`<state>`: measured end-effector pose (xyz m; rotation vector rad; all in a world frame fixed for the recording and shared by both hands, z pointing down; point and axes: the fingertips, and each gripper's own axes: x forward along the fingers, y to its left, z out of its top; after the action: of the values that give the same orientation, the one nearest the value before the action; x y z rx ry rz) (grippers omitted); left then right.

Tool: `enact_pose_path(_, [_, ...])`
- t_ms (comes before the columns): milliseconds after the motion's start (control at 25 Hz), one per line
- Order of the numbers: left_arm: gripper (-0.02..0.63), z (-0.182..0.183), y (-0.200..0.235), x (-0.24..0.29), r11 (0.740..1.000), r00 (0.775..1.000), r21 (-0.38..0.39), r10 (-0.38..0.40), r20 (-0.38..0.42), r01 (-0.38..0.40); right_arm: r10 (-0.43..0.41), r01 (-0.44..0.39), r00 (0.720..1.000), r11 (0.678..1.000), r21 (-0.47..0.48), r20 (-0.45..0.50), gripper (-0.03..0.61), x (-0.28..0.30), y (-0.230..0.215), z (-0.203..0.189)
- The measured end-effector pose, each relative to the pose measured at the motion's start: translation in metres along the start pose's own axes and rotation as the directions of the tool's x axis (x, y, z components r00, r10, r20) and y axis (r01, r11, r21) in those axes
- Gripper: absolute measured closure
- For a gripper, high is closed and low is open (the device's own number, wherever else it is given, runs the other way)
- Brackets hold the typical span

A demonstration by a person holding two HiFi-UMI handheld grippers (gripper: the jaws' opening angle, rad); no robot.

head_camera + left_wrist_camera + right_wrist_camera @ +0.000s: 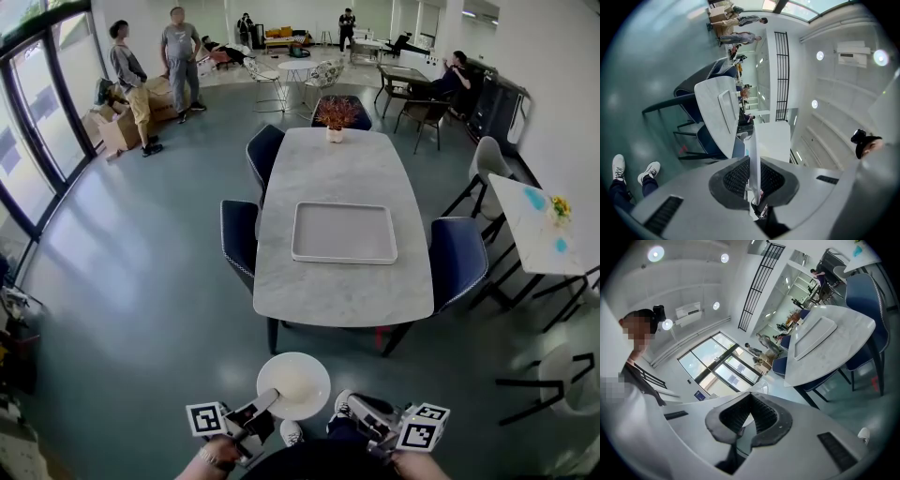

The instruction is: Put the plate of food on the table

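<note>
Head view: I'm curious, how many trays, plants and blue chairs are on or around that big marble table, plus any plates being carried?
tray: 1
potted plant: 1
blue chairs: 4
plate: 1
Total: 7

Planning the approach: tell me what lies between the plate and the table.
Only bare floor, as the head view shows; the plate is short of the table.

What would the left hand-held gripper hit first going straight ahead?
The left hand-held gripper, holding the plate, would likely reach the near end of the table first; height is hard to judge.
</note>
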<state>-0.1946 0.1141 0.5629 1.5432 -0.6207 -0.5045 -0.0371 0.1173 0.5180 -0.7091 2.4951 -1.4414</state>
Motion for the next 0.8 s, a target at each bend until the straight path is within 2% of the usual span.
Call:
enact_pose_path(520, [0.58, 0.02, -0.002, 0.096, 0.998, 0.998, 0.024, 0.051, 0.042, -0.052, 0.05, -0.049, 0.999, 0.998, 0.028, -0.015, 0.568, -0.011, -0.061, 0.088])
enact_pose_path(800, [0.581, 0.03, -0.012, 0.148, 0.998, 0.996, 0.039, 0.048, 0.071, -0.051, 0.076, -0.075, 0.997, 0.996, 0.043, -0.019, 0.568, -0.021, -0.088, 0.126])
